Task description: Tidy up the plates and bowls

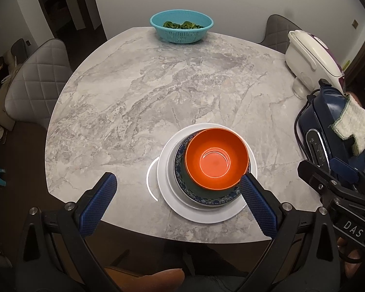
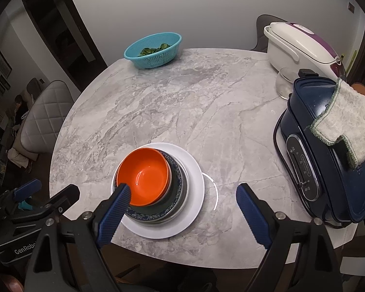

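Observation:
An orange bowl (image 1: 215,161) sits nested in a dark blue patterned bowl (image 1: 206,198), which rests on a white plate (image 1: 165,170) near the table's front edge. The stack also shows in the right wrist view: orange bowl (image 2: 143,175), blue bowl (image 2: 175,194), white plate (image 2: 194,185). My left gripper (image 1: 178,182) is open and empty, above the table just in front of the stack. My right gripper (image 2: 182,191) is open and empty, its left finger over the orange bowl's near rim. The right gripper shows at the right edge of the left wrist view (image 1: 328,170).
A teal colander with greens (image 1: 181,28) stands at the far edge of the marble table (image 1: 133,97). A white rice cooker (image 1: 311,56), a glass (image 1: 299,87) and a dark blue appliance (image 1: 328,126) with a cloth (image 1: 355,126) stand at the right. Grey chairs stand left and behind.

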